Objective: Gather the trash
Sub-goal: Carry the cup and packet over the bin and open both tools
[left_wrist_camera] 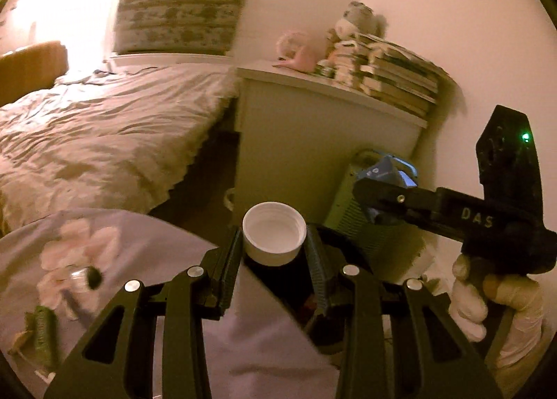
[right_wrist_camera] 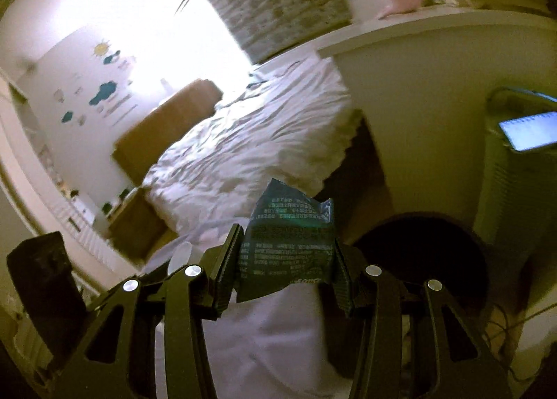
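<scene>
The bedroom had a rumpled white bed [left_wrist_camera: 115, 120] beside a white cabinet [left_wrist_camera: 313, 141]. The left gripper [left_wrist_camera: 275, 242] squeezed a white bottle cap [left_wrist_camera: 274, 232] above the dark bin [left_wrist_camera: 278, 280]. The right gripper [right_wrist_camera: 285, 256] pinched a crumpled green wrapper [right_wrist_camera: 289, 239] near the bin's [right_wrist_camera: 435, 259] edge.

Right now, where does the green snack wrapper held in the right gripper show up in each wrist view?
Left wrist view: not visible; the right gripper enters from the right, its fingers end-on over the grey appliance, hiding any load.
Right wrist view: green wrapper at lower centre, clamped between the fingers.
Shared landmark: the white nightstand beside the bed.
</scene>
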The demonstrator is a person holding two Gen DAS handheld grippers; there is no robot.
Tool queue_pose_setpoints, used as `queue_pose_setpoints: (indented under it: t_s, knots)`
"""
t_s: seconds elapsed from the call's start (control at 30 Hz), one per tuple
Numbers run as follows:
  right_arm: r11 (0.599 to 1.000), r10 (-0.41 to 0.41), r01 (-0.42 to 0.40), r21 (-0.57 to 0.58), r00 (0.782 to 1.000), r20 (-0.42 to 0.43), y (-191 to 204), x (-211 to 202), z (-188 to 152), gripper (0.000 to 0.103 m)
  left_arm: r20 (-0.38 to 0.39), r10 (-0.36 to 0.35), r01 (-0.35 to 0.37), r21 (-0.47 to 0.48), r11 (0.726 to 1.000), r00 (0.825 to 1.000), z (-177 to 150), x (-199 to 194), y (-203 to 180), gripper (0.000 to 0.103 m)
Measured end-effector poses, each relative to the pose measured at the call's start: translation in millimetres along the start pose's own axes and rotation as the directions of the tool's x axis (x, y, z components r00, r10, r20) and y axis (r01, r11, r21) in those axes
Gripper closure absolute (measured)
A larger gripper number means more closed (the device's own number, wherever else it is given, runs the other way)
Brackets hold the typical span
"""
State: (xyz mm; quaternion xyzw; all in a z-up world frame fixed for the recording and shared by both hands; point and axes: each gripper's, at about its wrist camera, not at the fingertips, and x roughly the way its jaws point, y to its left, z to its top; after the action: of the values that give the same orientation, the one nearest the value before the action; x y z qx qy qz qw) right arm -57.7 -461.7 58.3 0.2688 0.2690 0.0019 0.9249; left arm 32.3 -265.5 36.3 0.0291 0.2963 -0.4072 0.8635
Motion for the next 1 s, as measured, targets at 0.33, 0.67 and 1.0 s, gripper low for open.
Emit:
queue_pose_setpoints:
  t_s: [0.33, 0.67, 1.0]
  knots:
    - [0.995, -0.066, 0.066, 0.072, 0.998, -0.012, -53.1, -5.4, -14.0, 0.056, -0.044, -0.031, 0.032, 0.039, 0.999, 0.999, -0.6, 30.4, -33.4, 0.067]
    - [0.985, -0.107, 0.114, 0.131, 0.992, -0.060, -87.8, 3.8, -31.9, 0.056, -0.092, -0.041, 0.045, 0.045, 0.998, 0.995, -7.6, 53.7, -42.4, 0.067]
    - [0.977, -0.121, 0.135, 0.165, 0.988, -0.091, -102.4, 13.5, -44.5, 0.056, -0.121, -0.042, 0.049, 0.055, 0.997, 0.992, -10.1, 72.0, -53.8, 0.067]
